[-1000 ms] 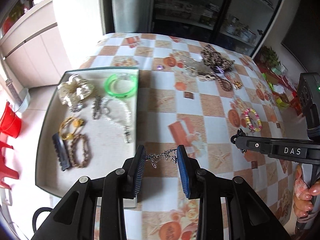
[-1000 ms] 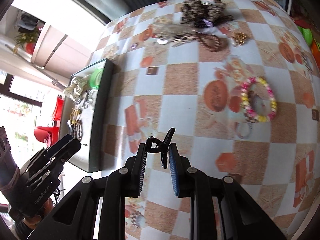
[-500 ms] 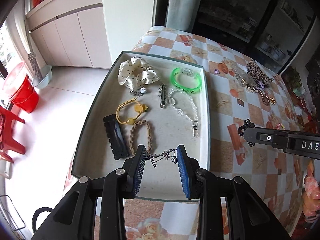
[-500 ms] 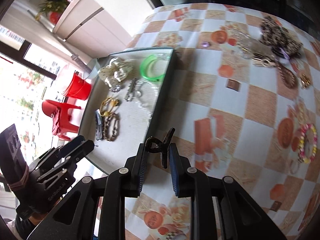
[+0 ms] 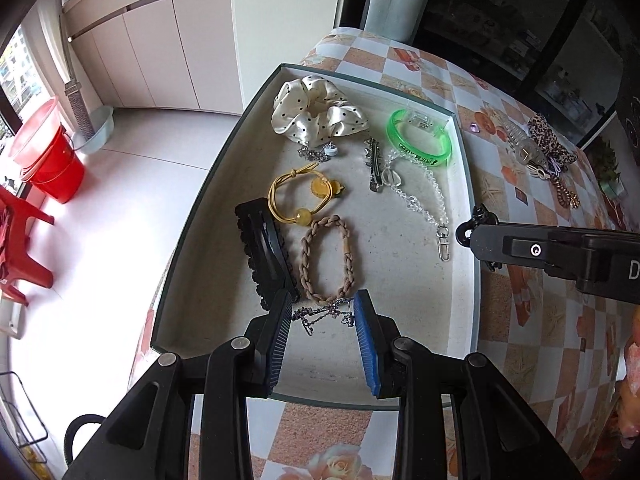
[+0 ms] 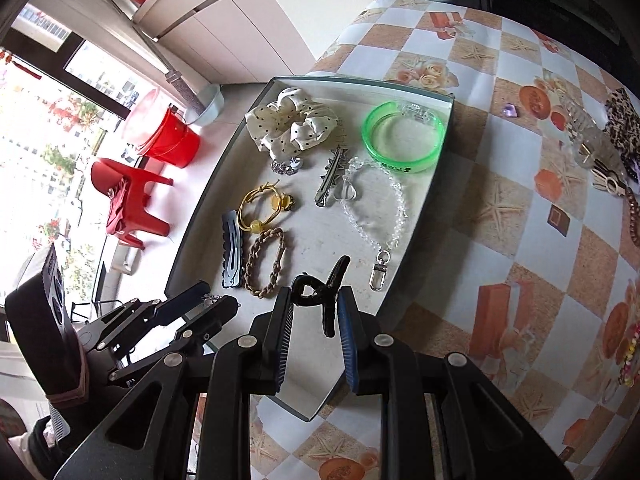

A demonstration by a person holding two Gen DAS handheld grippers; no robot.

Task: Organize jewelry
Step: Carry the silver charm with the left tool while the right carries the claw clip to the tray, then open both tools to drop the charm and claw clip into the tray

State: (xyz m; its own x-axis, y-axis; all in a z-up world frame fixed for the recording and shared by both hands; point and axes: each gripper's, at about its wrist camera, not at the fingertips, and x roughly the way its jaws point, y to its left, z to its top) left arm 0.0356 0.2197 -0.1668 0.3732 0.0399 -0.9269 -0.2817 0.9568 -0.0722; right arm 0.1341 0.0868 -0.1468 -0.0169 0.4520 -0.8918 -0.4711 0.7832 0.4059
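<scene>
Both grippers are pointed steeply down over the tray's near end on the bench. A silver chain is clamped in the left gripper; a black claw clip is clamped in the right gripper.

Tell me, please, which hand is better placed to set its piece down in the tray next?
Probably left: its tongs hold the silver chain over bare tray floor; the right tongs hold the black claw clip nearer the rim.

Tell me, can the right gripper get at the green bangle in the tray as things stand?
Probably not yet: the right gripper is shut on a black claw clip. The path over the tray to the green bangle looks open once it lets go.
</scene>
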